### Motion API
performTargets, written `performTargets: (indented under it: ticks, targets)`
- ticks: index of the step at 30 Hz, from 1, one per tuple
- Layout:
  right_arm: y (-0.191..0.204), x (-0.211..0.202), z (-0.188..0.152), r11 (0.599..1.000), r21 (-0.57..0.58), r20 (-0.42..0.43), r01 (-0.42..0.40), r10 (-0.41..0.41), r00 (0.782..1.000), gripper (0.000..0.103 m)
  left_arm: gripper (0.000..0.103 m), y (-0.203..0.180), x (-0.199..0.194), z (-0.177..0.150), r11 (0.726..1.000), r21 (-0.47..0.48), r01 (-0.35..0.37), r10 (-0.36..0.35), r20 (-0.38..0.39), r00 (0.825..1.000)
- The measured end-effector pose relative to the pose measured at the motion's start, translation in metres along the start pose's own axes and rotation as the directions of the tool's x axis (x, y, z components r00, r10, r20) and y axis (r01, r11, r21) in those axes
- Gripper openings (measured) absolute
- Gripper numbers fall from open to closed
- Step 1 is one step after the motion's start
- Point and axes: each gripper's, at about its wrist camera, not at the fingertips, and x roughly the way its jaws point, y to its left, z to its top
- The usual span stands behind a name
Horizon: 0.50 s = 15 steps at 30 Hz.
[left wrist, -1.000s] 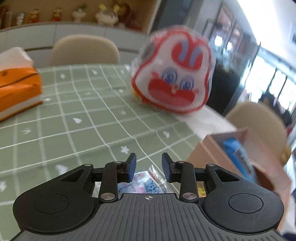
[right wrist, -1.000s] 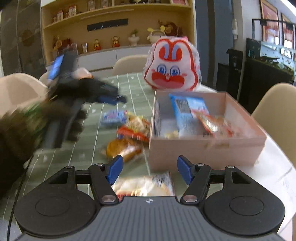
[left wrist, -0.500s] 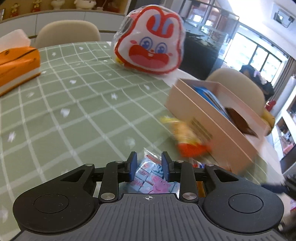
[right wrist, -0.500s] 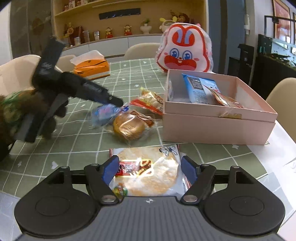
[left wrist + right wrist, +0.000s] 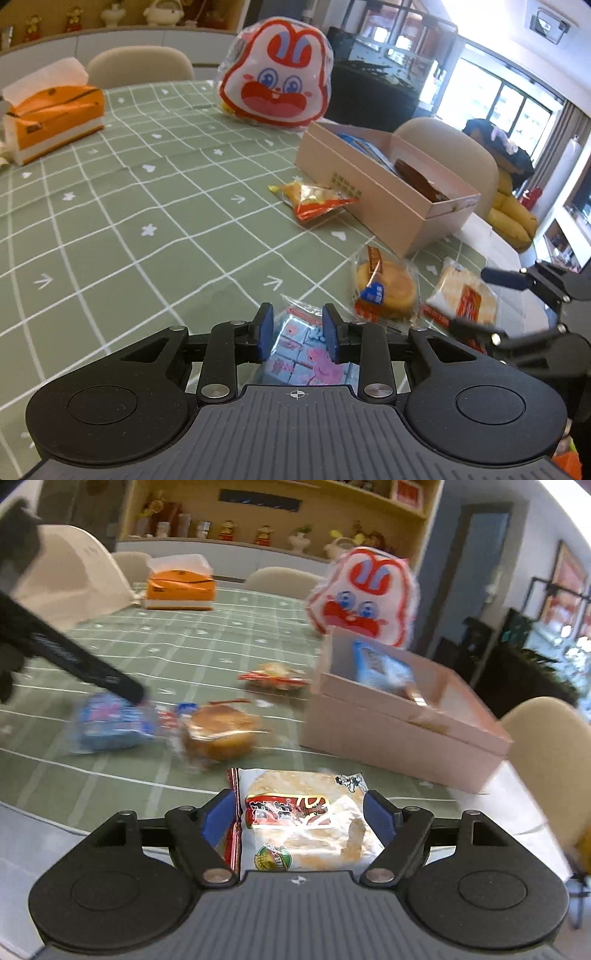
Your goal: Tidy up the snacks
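My left gripper [image 5: 298,332] is shut on a blue cartoon-pig snack packet [image 5: 299,354], low over the green tablecloth; the right wrist view shows that packet [image 5: 107,723] blurred under the left gripper's black finger [image 5: 92,672]. My right gripper [image 5: 297,812] stands wide, jaws either side of a rice cracker packet [image 5: 303,823] lying on the cloth, pads not pressing. A round cake packet [image 5: 384,291] and an orange-red snack [image 5: 314,201] lie loose beside the open pink box [image 5: 369,192], which holds a blue packet and a dark one.
A big red-and-white bunny bag [image 5: 275,88] stands behind the box. An orange tissue box [image 5: 51,114] sits at the far left. Beige chairs [image 5: 454,147] ring the table, whose white edge [image 5: 55,834] runs just below my right gripper.
My left gripper has travelled across the table with the blue packet, away from the bunny bag. My right gripper's jaws have widened and sunk around the rice cracker packet.
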Motion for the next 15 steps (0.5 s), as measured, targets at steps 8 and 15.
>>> performTargets:
  ticks: [8,15]
  targets:
    - [-0.021,0.006,0.005,0.987,0.158,-0.048,-0.013,0.021,0.999,0.077,0.033,-0.022,-0.021,-0.017,0.992,0.121,0.032,-0.030,-0.021,0.999]
    - [-0.007,0.005,0.015,0.983,0.177,-0.016,-0.040,0.043,0.999,0.077,0.040,-0.041,-0.022,-0.033,0.966,0.259,0.025,-0.019,-0.026,0.999]
